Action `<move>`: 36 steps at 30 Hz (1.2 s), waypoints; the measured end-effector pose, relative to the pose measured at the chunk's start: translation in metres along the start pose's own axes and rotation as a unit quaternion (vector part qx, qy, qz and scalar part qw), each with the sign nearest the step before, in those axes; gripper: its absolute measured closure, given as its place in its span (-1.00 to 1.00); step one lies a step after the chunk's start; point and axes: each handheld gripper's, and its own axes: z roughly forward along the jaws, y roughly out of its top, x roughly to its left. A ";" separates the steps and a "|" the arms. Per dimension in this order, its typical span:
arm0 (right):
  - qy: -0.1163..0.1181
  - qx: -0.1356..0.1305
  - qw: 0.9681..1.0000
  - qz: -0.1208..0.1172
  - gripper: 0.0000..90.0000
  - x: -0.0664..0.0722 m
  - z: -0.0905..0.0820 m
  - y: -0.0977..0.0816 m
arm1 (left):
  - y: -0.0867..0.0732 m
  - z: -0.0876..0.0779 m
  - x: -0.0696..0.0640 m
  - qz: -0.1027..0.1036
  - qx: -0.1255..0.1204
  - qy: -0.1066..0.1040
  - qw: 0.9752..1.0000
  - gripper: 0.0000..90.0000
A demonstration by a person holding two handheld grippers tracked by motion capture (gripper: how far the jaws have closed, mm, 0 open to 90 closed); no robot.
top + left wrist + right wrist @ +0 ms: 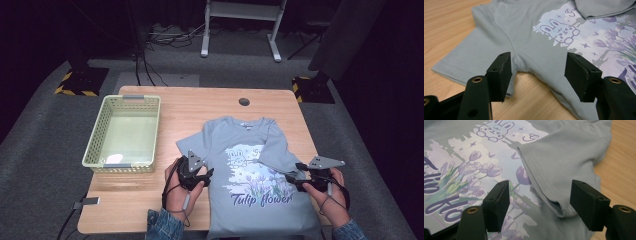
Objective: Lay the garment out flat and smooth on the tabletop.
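With both grippers gaping and empty, we should drop our left gripper [537, 75] squarely onto the flat sleeve [474, 62] of the grey tulip-print cotton T-shirt [260, 200] at centre frame, pinching only its hem.

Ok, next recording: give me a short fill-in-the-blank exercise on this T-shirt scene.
1. The sleeve near the right gripper is folded ____ the T-shirt's print.
2. The printed words read "Tulip ____".
3. The basket stands on the table's ____ side in the high view.
4. The left gripper's jaws are ____.

Missing words: over; flower; left; open
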 end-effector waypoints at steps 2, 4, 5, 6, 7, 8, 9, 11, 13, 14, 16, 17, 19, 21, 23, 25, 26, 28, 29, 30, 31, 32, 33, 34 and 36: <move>0.001 0.000 1.000 -0.006 -0.27 0.001 0.001 0.005 | -0.002 0.000 -0.001 0.002 0.003 -0.001 1.000 -0.15; 0.000 0.000 1.000 -0.010 -0.27 0.001 0.002 0.009 | -0.004 -0.001 -0.003 0.002 0.006 0.000 1.000 -0.15; -0.001 0.000 1.000 -0.013 -0.27 0.001 0.003 0.012 | -0.006 -0.002 -0.003 0.003 0.008 0.000 1.000 -0.16; -0.002 0.000 1.000 -0.016 -0.28 0.001 0.003 0.015 | -0.007 -0.002 -0.004 0.002 0.010 0.000 1.000 -0.16; -0.004 -0.001 1.000 -0.018 -0.29 0.001 0.004 0.017 | -0.008 -0.002 -0.006 0.003 0.013 -0.001 1.000 -0.17; -0.004 -0.001 1.000 -0.018 -0.29 0.001 0.004 0.017 | -0.008 -0.002 -0.006 0.003 0.013 -0.001 1.000 -0.17; -0.006 -0.004 1.000 -0.021 -0.31 0.001 0.006 0.022 | -0.010 0.000 -0.009 0.006 0.019 -0.003 1.000 -0.18; -0.004 -0.003 1.000 -0.022 -0.31 0.001 0.007 0.024 | -0.010 0.001 -0.012 0.008 0.023 -0.006 1.000 -0.19; -0.003 -0.003 1.000 -0.026 -0.31 0.001 0.009 0.029 | -0.011 0.004 -0.018 0.019 0.029 -0.014 0.999 -0.19; -0.002 -0.003 1.000 -0.027 -0.31 0.001 0.011 0.032 | -0.012 0.005 -0.020 0.023 0.031 -0.015 0.999 -0.19; 0.000 -0.006 1.000 -0.027 -0.31 0.001 0.013 0.037 | -0.012 0.006 -0.021 0.025 0.034 -0.016 0.999 -0.20; 0.001 -0.006 1.000 -0.027 -0.31 0.001 0.014 0.039 | -0.012 0.007 -0.022 0.023 0.035 -0.016 0.999 -0.20; -0.003 -0.007 1.000 -0.028 -0.34 0.001 0.015 0.043 | -0.013 0.008 -0.021 0.026 0.037 -0.014 0.999 -0.20; -0.004 -0.006 1.000 -0.028 -0.38 0.000 0.017 0.046 | -0.014 0.009 -0.021 0.026 0.040 -0.015 0.999 -0.20; -0.004 -0.003 1.000 -0.030 -0.38 -0.001 0.020 0.048 | -0.015 0.010 -0.022 0.026 0.044 -0.017 0.999 -0.20; -0.004 0.000 1.000 -0.030 -0.40 -0.002 0.023 0.049 | -0.017 0.010 -0.024 0.030 0.048 -0.021 0.998 -0.21; -0.003 0.001 1.000 -0.030 -0.40 -0.002 0.025 0.050 | -0.017 0.010 -0.025 0.030 0.048 -0.021 0.998 -0.21; -0.002 0.005 1.000 -0.028 -0.40 -0.002 0.029 0.051 | -0.019 0.011 -0.027 0.030 0.051 -0.026 0.998 -0.22; -0.003 0.006 1.000 -0.029 -0.40 -0.002 0.032 0.053 | -0.020 0.012 -0.027 0.034 0.055 -0.027 0.998 -0.22; -0.003 0.007 1.000 -0.029 -0.39 -0.002 0.034 0.054 | -0.021 0.012 -0.028 0.036 0.059 -0.027 0.997 -0.22; -0.004 0.006 1.000 -0.026 -0.37 -0.001 0.036 0.055 | -0.022 0.013 -0.029 0.036 0.060 -0.029 0.997 -0.21; -0.004 0.005 1.000 -0.023 -0.36 -0.001 0.038 0.056 | -0.023 0.014 -0.030 0.039 0.064 -0.028 0.997 -0.21; -0.002 0.005 1.000 -0.023 -0.36 -0.001 0.040 0.058 | -0.024 0.015 -0.030 0.041 0.066 -0.028 0.997 -0.21; -0.001 0.006 1.000 -0.023 -0.36 -0.001 0.041 0.059 | -0.025 0.016 -0.031 0.042 0.071 -0.028 0.996 -0.21; 0.005 0.012 1.000 -0.023 -0.36 -0.001 0.044 0.060 | -0.027 0.017 -0.031 0.042 0.076 -0.030 0.996 -0.21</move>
